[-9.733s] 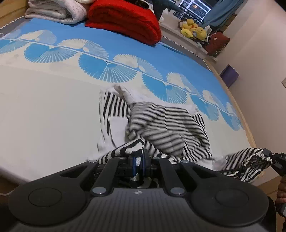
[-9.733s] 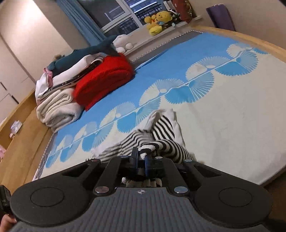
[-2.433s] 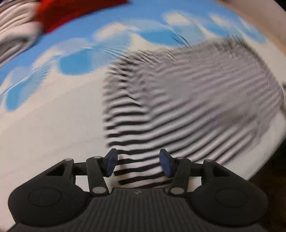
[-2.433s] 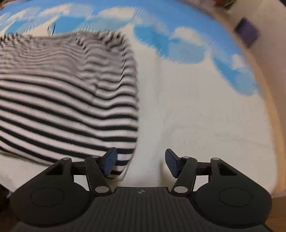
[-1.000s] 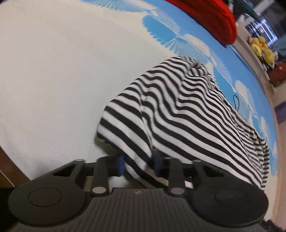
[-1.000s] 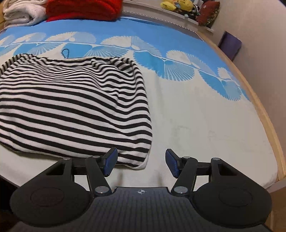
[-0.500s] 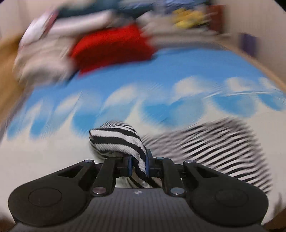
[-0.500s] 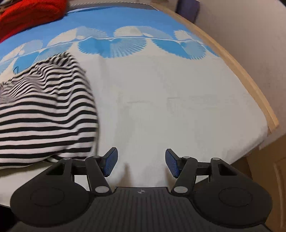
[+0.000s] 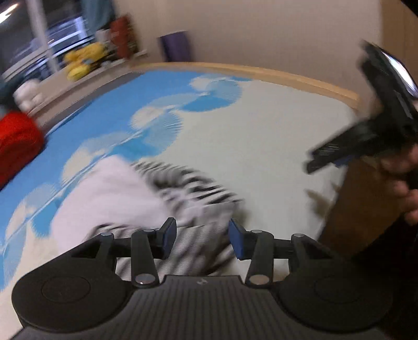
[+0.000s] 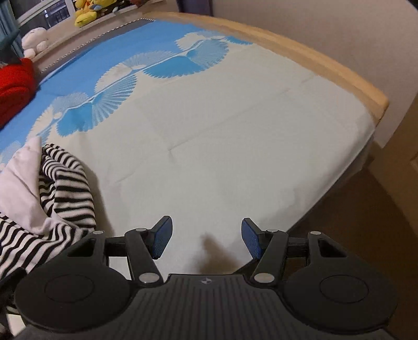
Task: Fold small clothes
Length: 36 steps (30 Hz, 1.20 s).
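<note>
The black-and-white striped garment (image 9: pixel 188 188) lies on the bed, one side folded over so its white inside (image 9: pixel 109 193) shows; this view is blurred. My left gripper (image 9: pixel 199 234) hovers just above the near edge of that cloth. Its jaws are opening, and the pads stand apart without pressing on anything. In the right wrist view the garment (image 10: pixel 68 193) sits at the far left. My right gripper (image 10: pixel 206 235) is open over bare sheet to the right of it, holding nothing. The left wrist view also shows the right gripper (image 9: pixel 337 157) in a hand (image 9: pixel 402 170).
The bed sheet (image 10: pixel 235 130) is cream with a blue fan-pattern band. A wooden bed frame (image 10: pixel 313 68) rims the right side, with floor (image 10: pixel 365 209) beyond the corner. A red blanket (image 10: pixel 13 86) and plush toys (image 10: pixel 88 11) lie at the far end.
The left gripper carried a striped fold across the garment, then parted its jaws and let it go. The right gripper moved right, away from the garment, staying open.
</note>
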### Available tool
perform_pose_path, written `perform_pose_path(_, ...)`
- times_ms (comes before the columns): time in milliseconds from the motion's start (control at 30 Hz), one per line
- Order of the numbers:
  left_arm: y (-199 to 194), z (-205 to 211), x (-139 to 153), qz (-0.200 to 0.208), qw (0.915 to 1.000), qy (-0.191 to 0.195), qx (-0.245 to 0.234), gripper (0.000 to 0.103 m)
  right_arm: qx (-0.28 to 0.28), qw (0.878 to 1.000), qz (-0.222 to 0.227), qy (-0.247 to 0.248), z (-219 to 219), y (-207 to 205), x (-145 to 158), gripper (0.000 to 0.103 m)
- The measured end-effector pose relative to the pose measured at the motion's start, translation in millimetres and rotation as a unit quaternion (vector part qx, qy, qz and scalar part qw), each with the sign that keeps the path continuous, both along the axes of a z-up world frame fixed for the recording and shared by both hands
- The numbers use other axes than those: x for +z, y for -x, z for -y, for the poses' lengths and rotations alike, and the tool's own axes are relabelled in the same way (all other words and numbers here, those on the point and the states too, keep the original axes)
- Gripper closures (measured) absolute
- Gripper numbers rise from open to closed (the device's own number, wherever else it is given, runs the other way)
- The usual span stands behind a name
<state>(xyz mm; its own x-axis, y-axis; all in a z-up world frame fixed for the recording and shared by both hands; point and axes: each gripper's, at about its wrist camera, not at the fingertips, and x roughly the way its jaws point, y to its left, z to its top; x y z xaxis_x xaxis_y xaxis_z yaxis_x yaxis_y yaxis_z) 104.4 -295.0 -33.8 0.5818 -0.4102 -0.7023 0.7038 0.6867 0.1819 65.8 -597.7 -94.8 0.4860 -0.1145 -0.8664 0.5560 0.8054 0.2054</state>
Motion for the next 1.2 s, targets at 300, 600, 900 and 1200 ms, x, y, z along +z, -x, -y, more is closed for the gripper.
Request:
perform_pose_path(300, -69.7, -128.5, 14.8, 0.018, 0.9922, -0.021, 0.122, 0.049, 0.075, 0.993, 0.079, -0.044, -34.0, -31.7, 20.4, 0.044)
perform_pose_path(600, -83.8, -187.0, 2.3, -0.003, 0.9809, 0.011, 0.194, 0.049, 0.284, 0.947, 0.145, -0.033, -88.7, -97.0, 35.4, 0.102)
perform_pose_path(900, -94.5, -182.5, 4.7, -0.028, 0.9827, 0.033, 0.18, 0.049, 0.335, 0.938, 0.082, -0.041, -123.5, -135.3, 6.5, 0.063)
perform_pose_path(1200, -105.2, -181.7, -7.4, -0.066, 0.9768, 0.048, 0.198, 0.049, 0.367, 0.924, 0.102, -0.034, -148.4, -138.0, 6.0, 0.1)
